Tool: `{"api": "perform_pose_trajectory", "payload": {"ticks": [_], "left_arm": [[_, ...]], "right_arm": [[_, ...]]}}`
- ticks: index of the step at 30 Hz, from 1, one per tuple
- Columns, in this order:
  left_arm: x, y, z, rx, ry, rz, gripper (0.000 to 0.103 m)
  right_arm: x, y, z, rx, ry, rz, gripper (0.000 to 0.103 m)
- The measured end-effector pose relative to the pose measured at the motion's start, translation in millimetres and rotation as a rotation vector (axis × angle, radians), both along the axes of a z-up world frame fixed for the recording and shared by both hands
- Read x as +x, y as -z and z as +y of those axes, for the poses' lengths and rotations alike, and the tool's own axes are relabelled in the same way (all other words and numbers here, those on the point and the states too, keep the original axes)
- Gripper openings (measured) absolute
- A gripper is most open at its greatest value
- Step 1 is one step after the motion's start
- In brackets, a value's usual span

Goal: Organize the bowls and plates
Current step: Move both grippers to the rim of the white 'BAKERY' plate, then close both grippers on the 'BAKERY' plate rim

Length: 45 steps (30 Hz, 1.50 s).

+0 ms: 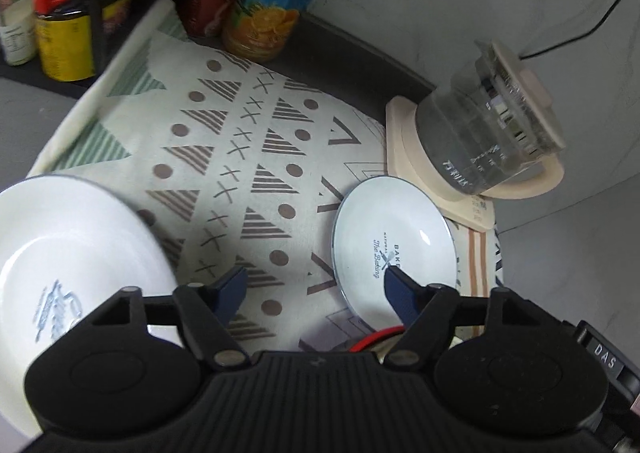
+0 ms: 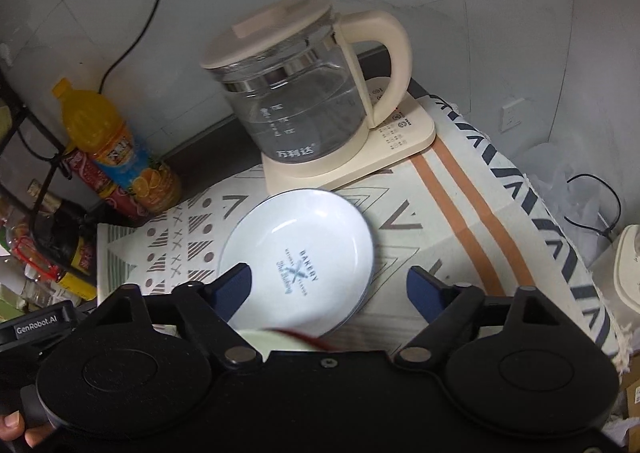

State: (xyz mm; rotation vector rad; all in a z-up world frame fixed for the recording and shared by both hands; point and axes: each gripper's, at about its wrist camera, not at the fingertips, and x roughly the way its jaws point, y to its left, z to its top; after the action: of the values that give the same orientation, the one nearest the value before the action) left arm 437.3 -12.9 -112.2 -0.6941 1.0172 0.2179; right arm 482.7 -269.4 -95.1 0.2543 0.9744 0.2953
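Both tongs are spread, gripping nothing. Left tongs (image 1: 316,285) hover over the patterned cloth (image 1: 240,157) on the tabletop, with a white plate (image 1: 394,245) under their right fingertip and a second plate (image 1: 68,253) just off to their left. Right tongs (image 2: 332,285) hang over that same white plate (image 2: 304,257); the kettle (image 2: 304,101) sits just beyond it.

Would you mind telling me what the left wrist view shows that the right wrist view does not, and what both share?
Only the left wrist view shows a second white dish at the left edge, and the open left gripper. Only the right wrist view shows the kettle's handle, a wall socket and the open right gripper. Both show the Bakery plate, the glass kettle, the orange drink bottle and the patterned cloth.
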Motion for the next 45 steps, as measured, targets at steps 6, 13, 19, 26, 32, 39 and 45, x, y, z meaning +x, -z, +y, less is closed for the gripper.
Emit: {"api": "perform_pose_trajectory", "payload": {"ticks": [6,13,19,26,32,39,45], "left_arm": [[25,28,-4,-0.025,0.008,0.065,0.045],[45,48,-9,-0.054,0.005,0.093,0.036],[59,63,-13,-0.079,0.028,0.140,0.028],[72,77,-21,-0.085,0.049,0.186,0.017],[79,85,-27,-0.096,0.049,0.207,0.016],[85,88,-31,-0.094,0.064,0.225,0.014],[88,90,-34,-0.096,0.054,0.243,0.014]], "right_arm": [[34,30,-16,0.011,0.009,0.071,0.053],[65,63,-22,0.056,-0.041,0.158,0.039],[79,84,-14,0.076,-0.089,0.222,0.034],[89,99,-8,0.095,-0.147,0.269,0.021],[92,108,-6,0.091,-0.185,0.284,0.018],[97,113,-3,0.116,-0.214,0.286,0.017],[98,114,2,0.120,-0.229,0.280,0.017]]}}
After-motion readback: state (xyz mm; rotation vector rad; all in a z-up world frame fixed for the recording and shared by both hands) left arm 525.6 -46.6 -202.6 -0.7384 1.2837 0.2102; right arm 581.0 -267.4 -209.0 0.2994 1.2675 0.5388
